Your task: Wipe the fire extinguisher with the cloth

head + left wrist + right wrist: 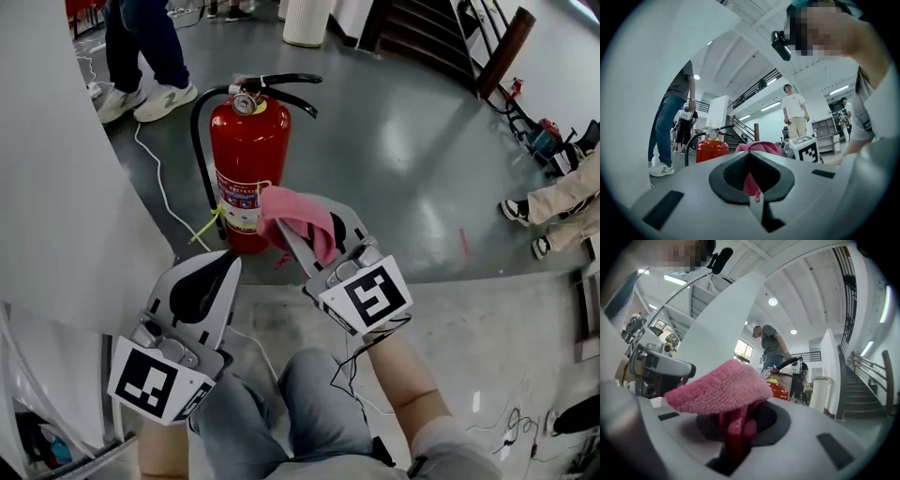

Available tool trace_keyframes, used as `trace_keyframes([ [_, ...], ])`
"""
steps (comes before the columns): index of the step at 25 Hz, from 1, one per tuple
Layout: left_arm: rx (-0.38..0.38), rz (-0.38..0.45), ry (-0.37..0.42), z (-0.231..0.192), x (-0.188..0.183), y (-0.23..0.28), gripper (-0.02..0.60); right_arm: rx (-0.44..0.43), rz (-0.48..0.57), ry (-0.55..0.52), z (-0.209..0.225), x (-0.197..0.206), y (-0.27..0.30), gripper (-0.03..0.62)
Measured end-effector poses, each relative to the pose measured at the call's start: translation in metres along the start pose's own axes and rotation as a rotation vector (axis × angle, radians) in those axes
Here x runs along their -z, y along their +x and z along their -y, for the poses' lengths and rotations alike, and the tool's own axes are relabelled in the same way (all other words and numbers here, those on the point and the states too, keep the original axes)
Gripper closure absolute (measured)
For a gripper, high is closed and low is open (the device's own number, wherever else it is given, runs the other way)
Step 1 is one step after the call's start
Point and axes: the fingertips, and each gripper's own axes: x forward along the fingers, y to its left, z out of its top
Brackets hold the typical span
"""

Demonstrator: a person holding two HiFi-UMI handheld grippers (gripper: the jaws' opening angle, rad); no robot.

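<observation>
A red fire extinguisher [246,155] with a black hose and handle stands upright on the grey floor ahead of me. My right gripper [294,240] is shut on a pink cloth [302,221], and the bunched cloth sits against the extinguisher's lower right side. In the right gripper view the cloth [723,391] folds over the jaws and hides most of the extinguisher [781,388]. My left gripper [228,264] hangs lower left of the extinguisher, shut and holding nothing. In the left gripper view the extinguisher [711,148] and cloth [758,148] show beyond the closed jaws.
A white wall [56,178] rises close on the left. A standing person's legs [150,56] are behind the extinguisher, and a white cable [161,184] runs across the floor. A stair base [427,28] is at the top right. Another person's feet [539,220] are at the right.
</observation>
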Motion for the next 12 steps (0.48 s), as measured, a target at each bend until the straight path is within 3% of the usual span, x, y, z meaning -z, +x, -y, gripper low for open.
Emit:
trace_keyframes([
  [4,-0.027,-0.006,0.035,0.005,0.031,-0.006,0.577,0.019,-0.062,-0.132,0.008,0.027,0.017,0.526],
  [12,-0.025,-0.003,0.046,0.008,0.034,-0.009,0.577,0.170,0.046,-0.413,0.060,-0.030,0.073,0.526],
])
